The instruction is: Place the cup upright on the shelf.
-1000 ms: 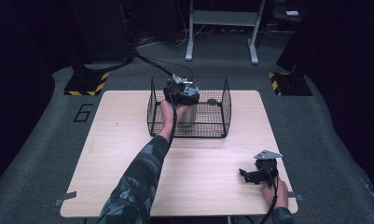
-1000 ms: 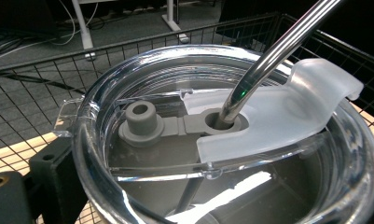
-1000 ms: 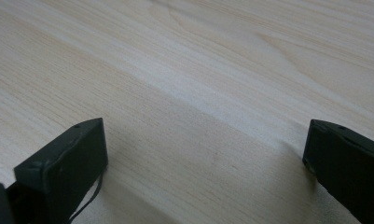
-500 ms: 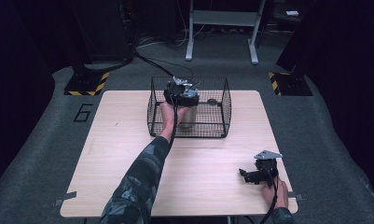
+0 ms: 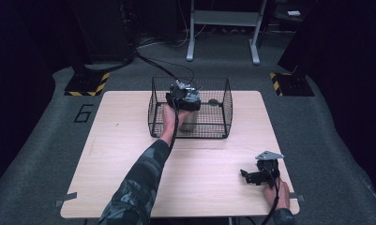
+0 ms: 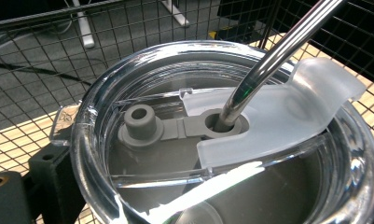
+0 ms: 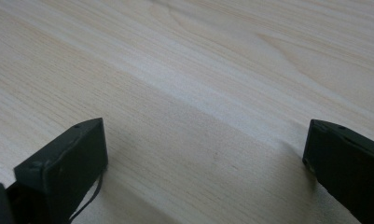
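High view first: the left gripper [image 5: 183, 93] is inside the wire basket [image 5: 225, 110] at the table's [image 5: 120, 154] far edge, at a tumbler [image 5: 189, 119] standing there; the right gripper [image 5: 257, 175] rests near the near right corner. Left gripper view looks down on the tumbler's clear lid [image 6: 212, 140] with a metal straw [image 6: 268, 65] through it; whether those jaws grip, I can't tell. Right gripper view shows black jaws spread wide over bare wood.

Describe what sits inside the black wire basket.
Inside the black wire basket stands a clear-lidded tumbler with a metal straw, held by the left hand-held gripper. The tumbler's contents stay hidden beneath its lid.
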`<state>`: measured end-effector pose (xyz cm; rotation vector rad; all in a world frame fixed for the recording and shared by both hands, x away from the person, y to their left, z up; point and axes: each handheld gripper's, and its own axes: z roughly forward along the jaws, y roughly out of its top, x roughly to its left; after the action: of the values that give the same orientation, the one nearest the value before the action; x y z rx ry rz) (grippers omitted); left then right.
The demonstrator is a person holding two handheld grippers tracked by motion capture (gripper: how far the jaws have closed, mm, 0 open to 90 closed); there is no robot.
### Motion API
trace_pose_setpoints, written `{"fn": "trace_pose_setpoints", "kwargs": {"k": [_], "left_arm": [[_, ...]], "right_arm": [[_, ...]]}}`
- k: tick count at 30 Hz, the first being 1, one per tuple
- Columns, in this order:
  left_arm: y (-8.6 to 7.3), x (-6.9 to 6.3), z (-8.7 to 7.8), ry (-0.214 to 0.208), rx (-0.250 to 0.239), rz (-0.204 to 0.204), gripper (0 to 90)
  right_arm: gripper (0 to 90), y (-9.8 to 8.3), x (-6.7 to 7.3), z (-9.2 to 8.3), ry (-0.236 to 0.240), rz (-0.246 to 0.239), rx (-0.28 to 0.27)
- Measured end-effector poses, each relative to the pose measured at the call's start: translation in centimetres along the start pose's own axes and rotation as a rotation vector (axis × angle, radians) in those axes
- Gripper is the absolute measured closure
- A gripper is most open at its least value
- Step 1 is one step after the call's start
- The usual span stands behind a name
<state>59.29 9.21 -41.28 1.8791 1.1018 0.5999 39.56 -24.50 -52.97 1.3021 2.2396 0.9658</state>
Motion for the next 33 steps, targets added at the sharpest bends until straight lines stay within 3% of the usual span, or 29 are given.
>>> {"fn": "trace_pose_setpoints", "kwargs": {"k": [2,5,10,16,20,33], "left_arm": [[-0.4,-0.1,-0.3,-0.001,-0.012,-0.007,3.8],[-0.4,-0.1,-0.6,-0.008,0.004,0.013,3.8],[-0.3,0.0,-0.7,-0.015,0.016,0.013,3.5],[0.0,0.0,-1.2,-0.02,0.06,0.032,0.1],[0.1,0.1,-2.0,-0.022,0.04,0.012,0.0],[0.4,0.7,-5.1,-0.113,0.091,0.016,0.0]], "right_arm": [[0.0,0.0,-0.1,0.0,-0.007,-0.012,0.004],[0.0,0.0,-0.1,0.0,-0.007,-0.014,0.004],[0.0,0.0,-0.1,0.0,-0.007,-0.013,0.004],[0.0,0.0,-0.1,0.0,-0.008,-0.016,0.002],[0.0,0.0,-0.1,0.0,-0.007,-0.013,0.005],[0.0,0.0,-0.1,0.0,-0.007,-0.014,0.005]]}}
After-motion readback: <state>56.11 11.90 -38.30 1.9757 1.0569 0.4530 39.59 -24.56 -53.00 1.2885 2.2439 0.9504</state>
